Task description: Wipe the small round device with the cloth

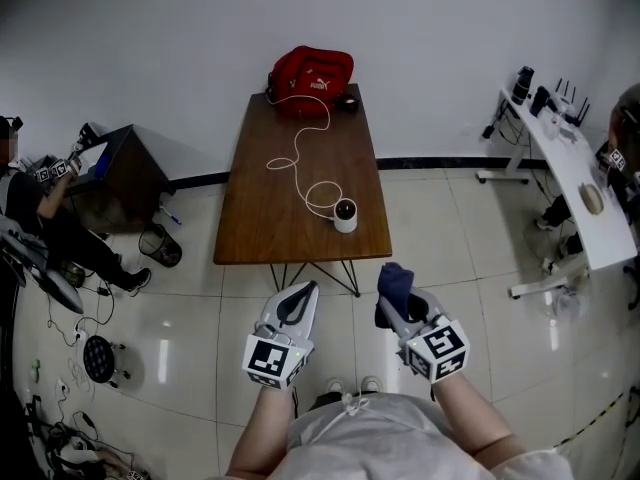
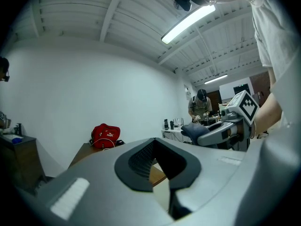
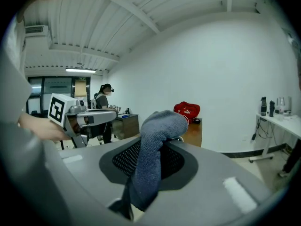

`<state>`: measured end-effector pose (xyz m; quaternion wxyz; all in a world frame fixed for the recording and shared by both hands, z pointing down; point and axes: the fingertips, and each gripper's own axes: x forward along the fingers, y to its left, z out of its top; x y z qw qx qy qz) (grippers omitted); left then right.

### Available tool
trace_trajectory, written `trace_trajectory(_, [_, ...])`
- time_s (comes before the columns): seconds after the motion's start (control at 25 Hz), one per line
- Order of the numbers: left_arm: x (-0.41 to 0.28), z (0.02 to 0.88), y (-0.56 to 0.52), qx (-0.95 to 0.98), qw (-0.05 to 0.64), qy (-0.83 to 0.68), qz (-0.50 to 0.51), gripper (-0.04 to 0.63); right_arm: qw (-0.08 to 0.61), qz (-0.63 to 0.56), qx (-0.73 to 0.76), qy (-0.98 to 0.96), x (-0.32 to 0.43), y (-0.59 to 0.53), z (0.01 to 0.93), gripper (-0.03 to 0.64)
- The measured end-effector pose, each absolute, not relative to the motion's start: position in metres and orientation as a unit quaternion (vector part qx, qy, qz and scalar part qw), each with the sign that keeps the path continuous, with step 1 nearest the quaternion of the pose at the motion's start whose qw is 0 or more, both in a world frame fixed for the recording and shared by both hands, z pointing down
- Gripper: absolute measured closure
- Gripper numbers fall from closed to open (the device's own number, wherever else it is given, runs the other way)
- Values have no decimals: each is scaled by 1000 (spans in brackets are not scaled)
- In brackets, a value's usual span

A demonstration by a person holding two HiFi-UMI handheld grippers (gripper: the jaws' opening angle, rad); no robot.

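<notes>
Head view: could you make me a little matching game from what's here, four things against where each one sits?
Things:
1. red bag
2. small round device
3. cloth
4. white cable

Places:
A. clamped in the right hand-held gripper
B. far end of the table
C. looping along the table
D. near edge of the table, right side

Pairs: 1-B, 2-D, 3-A, 4-C

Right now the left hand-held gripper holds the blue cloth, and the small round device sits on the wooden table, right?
No: the right hand-held gripper holds the blue cloth, as the right gripper view shows. The small round device does sit on the wooden table.
</notes>
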<state>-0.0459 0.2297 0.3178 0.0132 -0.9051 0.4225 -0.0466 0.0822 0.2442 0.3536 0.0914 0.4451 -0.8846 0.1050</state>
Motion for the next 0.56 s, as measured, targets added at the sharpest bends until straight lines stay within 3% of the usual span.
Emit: trace_trajectory(0.56, [-27,314,242,-912,34,405,-53,589,85,97,444,-887,88,246,343,514])
